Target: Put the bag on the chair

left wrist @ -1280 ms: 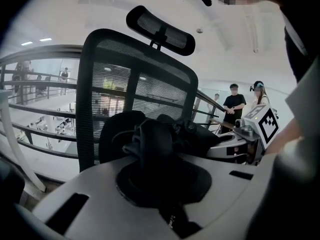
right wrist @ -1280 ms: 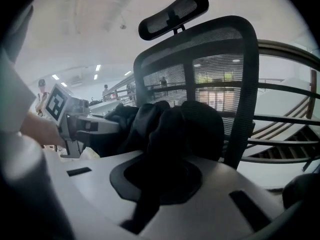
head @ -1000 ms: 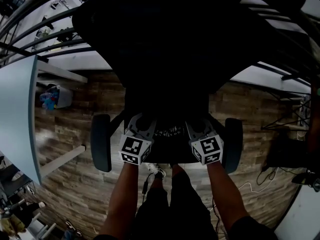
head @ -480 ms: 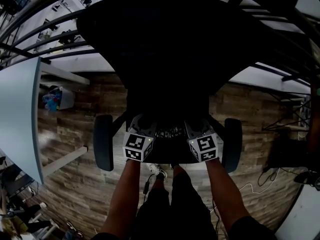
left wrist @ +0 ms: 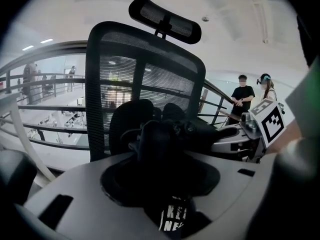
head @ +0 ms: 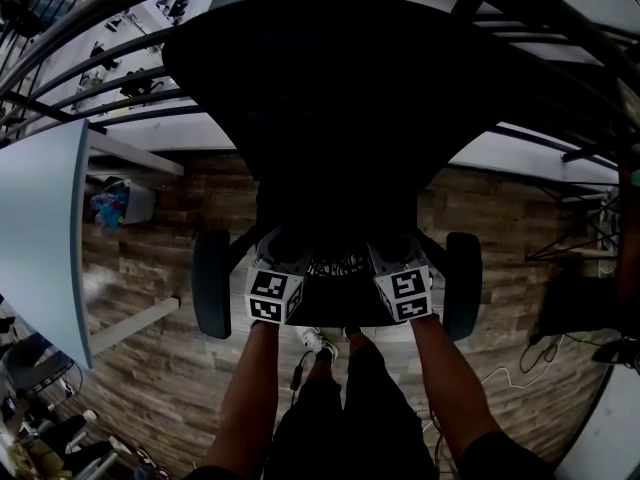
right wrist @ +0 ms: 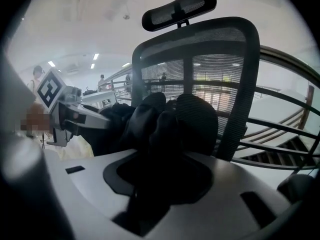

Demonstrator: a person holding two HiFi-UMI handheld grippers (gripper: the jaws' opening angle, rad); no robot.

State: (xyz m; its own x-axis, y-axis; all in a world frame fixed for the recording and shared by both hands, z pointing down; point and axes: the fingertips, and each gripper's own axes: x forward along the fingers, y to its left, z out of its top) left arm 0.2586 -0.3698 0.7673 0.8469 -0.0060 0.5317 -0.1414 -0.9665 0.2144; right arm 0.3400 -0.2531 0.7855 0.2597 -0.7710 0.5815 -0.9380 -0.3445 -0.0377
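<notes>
Black bag (left wrist: 160, 149), black mesh chair (left wrist: 145, 74), brown wood-grain floor (head: 150, 258)

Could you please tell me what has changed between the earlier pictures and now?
Both the left gripper and the right gripper edged slightly inward and their jaws are opening, releasing the black fabric bag, which lies between them on the seat of the black mesh office chair. Chair and bag stayed put.
</notes>
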